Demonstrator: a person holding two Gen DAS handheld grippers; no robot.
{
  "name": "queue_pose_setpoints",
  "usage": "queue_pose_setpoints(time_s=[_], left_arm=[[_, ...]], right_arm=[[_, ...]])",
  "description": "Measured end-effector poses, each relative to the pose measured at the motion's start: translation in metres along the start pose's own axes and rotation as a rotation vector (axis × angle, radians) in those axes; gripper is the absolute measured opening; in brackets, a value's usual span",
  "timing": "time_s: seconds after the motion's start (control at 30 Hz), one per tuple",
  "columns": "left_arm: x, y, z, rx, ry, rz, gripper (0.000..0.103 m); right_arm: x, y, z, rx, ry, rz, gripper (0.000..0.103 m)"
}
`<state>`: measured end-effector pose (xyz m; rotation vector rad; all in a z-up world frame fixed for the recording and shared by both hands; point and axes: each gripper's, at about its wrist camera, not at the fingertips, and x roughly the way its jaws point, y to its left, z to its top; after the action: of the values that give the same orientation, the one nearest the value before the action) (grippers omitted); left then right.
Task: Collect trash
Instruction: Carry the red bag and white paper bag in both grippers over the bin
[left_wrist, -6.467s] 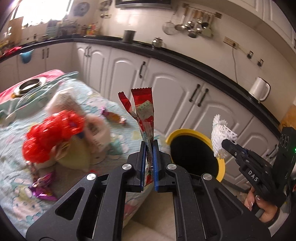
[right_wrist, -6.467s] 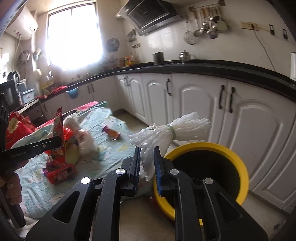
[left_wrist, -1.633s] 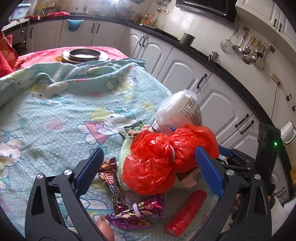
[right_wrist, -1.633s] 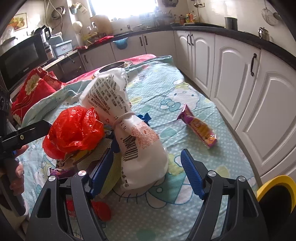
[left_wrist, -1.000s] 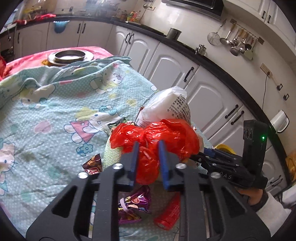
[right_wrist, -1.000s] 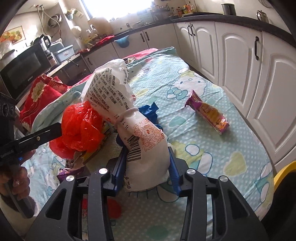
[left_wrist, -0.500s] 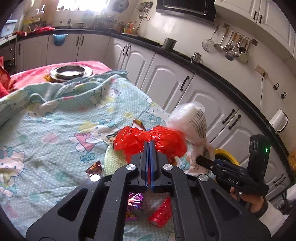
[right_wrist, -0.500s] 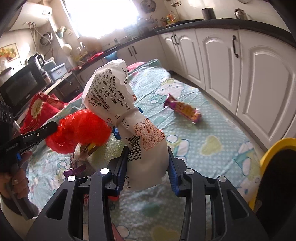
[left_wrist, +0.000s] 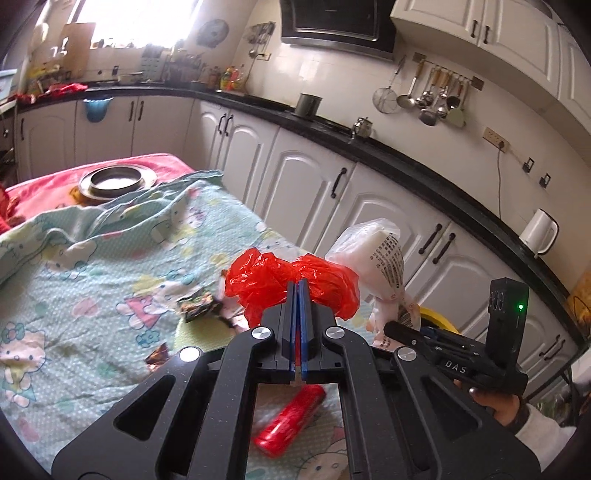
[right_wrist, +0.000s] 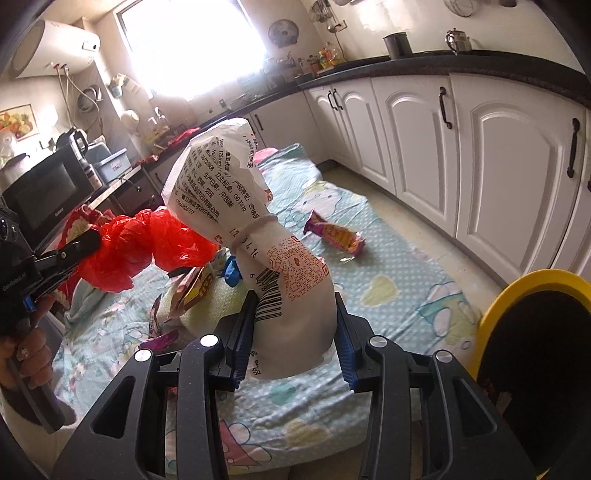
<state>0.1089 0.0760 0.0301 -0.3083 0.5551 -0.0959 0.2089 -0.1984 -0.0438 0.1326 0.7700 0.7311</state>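
Since a second ago the left tool (left_wrist: 298, 291) has pinched the red bag (left_wrist: 291, 282) and lifted it; the right tool (right_wrist: 293, 332) clamps the white bag (right_wrist: 273, 266). Both hang near the yellow bin (right_wrist: 517, 291), not yet dropped.

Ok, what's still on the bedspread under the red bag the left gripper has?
Under the red plastic bag: a red tube, dark snack wrappers and a pale green pad. The left gripper hides the rest.

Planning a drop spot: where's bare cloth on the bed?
Free: the wide stretch of bedspread between the metal dish and the wrapper pile; also the strip between the purple snack wrapper and the yellow bin. Crowded: around the pile, near the red tube.
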Motion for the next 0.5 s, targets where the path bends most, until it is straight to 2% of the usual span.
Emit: queue_pose_setpoints(time_s=[0.5], left_arm=[[0.018, -0.077, 0.005, 0.137, 0.004, -0.092, 0.000]], right_arm=[[-0.062, -0.038, -0.005, 0.058, -0.117, -0.075, 0.037]])
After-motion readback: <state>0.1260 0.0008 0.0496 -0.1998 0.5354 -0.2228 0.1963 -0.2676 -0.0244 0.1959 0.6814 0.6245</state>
